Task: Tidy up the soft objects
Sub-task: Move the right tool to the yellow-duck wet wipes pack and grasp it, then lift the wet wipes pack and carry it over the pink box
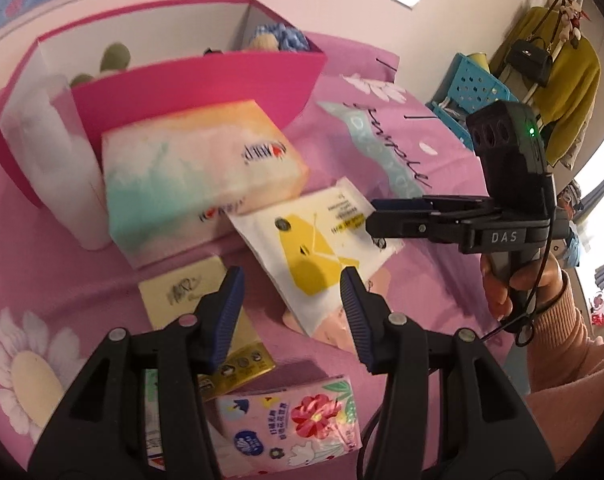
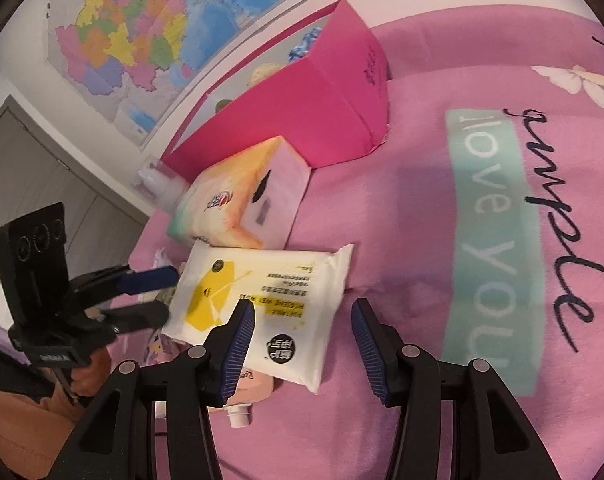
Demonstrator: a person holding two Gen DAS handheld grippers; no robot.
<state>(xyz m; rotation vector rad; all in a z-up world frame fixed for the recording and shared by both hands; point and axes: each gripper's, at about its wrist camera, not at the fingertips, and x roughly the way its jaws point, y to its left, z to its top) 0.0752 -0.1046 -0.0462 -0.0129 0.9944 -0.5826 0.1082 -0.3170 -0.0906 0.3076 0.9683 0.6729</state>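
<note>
Floral tissue pack nearest, unsorted on bed. Left gripper and right gripper fingers spread, nothing pinched, both aimed at wet wipes pack, probably bound for pink box.

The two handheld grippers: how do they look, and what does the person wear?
Both the left gripper and the right gripper have black frames, silver rivets and blue ribbed pads. The right one carries white "DAS" lettering and a black cable. The sleeve is peach, with a ribbed cuff.
</note>
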